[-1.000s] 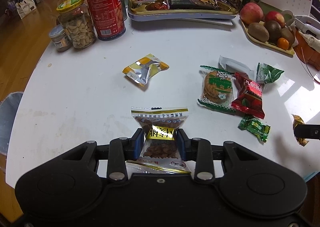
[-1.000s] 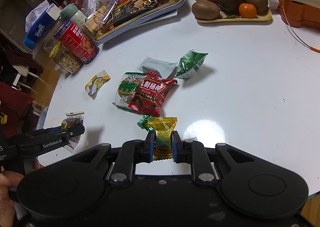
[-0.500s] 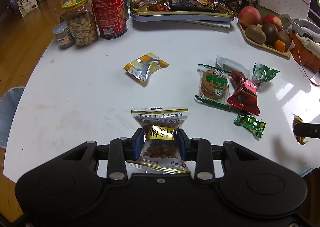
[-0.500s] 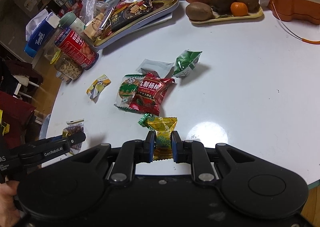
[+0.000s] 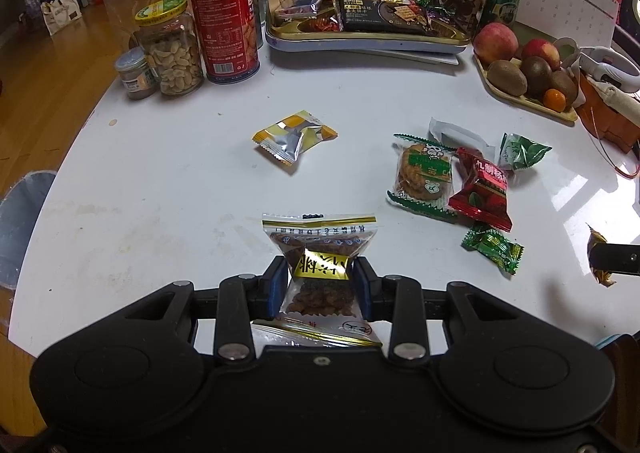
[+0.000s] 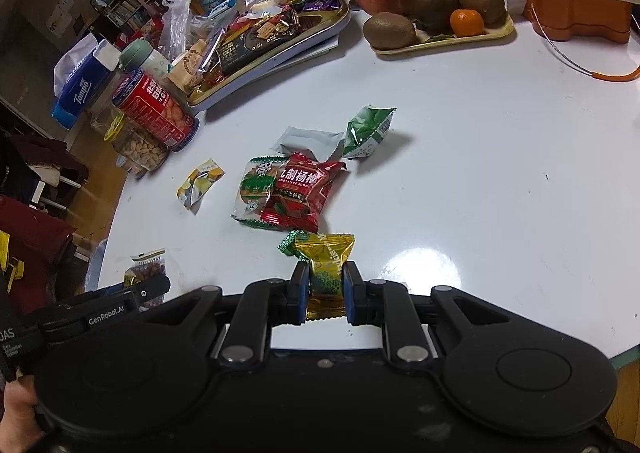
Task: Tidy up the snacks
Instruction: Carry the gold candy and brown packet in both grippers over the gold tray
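My left gripper (image 5: 320, 281) is shut on a clear packet of brown snack with a gold band (image 5: 320, 249), held above the white table (image 5: 168, 173). My right gripper (image 6: 325, 285) is shut on a gold-yellow candy packet (image 6: 326, 255). On the table lie a yellow-and-silver packet (image 5: 294, 135), a green-edged cookie packet (image 5: 424, 173), a red packet (image 5: 482, 189), a small green candy (image 5: 492, 247), a green packet (image 5: 520, 151) and a grey packet (image 5: 456, 131). A gold snack tray (image 5: 368, 39) full of snacks stands at the back.
A red can (image 5: 224, 17), a peanut jar (image 5: 170, 47) and a small jar (image 5: 134, 73) stand back left. A fruit tray (image 5: 528, 101) sits back right, an orange object (image 6: 580, 13) beyond it. The table edge curves along the left, with floor below.
Both grippers have risen and drawn back from the table a little, each still holding its packet. The packets on the table have not moved.
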`<control>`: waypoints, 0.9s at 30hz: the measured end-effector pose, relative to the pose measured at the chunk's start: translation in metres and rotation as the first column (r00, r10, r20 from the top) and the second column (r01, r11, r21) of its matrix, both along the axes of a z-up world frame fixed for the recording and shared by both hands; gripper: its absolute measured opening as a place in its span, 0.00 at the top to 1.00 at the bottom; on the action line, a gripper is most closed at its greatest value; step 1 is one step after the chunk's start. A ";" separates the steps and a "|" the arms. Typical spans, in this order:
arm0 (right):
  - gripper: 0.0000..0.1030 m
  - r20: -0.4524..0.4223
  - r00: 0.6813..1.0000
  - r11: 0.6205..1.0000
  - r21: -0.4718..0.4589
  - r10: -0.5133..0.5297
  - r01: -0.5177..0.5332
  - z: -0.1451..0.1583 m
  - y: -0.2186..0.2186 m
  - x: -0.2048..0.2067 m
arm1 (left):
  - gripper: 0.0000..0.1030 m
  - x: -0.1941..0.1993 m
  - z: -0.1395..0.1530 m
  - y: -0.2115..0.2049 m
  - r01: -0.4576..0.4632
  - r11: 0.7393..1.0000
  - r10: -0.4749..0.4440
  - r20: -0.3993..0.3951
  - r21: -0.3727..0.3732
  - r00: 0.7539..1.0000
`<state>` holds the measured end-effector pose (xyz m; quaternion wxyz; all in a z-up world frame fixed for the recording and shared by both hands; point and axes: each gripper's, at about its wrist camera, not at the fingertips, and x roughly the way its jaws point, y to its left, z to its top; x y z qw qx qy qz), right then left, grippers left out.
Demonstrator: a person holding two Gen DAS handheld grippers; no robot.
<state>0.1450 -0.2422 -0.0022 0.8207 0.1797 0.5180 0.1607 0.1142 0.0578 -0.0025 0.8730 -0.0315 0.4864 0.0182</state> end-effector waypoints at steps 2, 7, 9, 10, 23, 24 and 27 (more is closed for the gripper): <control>0.81 0.006 1.000 1.000 0.002 -0.009 0.009 0.002 -0.002 -0.001 | 0.58 -0.002 0.002 -0.001 -0.003 1.000 0.003 0.005 0.001 1.000; 0.81 0.019 1.000 1.000 0.001 -0.022 0.022 0.005 -0.006 -0.007 | 0.58 -0.008 0.009 -0.001 -0.012 1.000 0.012 0.029 -0.012 1.000; 0.81 0.030 0.999 1.000 -0.004 -0.019 0.019 0.007 -0.006 -0.011 | 0.58 -0.011 0.012 -0.003 -0.014 1.000 0.014 0.035 -0.018 0.999; 0.81 0.031 0.999 1.000 -0.001 -0.018 0.018 0.008 -0.006 -0.014 | 0.58 -0.013 0.013 -0.004 -0.011 1.000 0.012 0.038 -0.024 0.999; 0.81 0.064 0.998 0.996 0.088 -0.019 0.013 0.040 -0.006 -0.059 | 0.58 -0.047 0.032 -0.014 -0.016 0.993 0.017 0.015 -0.118 1.000; 0.81 0.062 0.998 0.996 0.088 -0.009 0.003 0.042 -0.005 -0.063 | 0.58 -0.049 0.034 -0.016 -0.016 0.992 0.017 0.011 -0.124 1.000; 0.81 0.058 0.998 0.996 0.088 0.007 -0.012 0.045 -0.003 -0.075 | 0.58 -0.058 0.037 -0.021 -0.006 0.990 0.005 -0.014 -0.138 1.000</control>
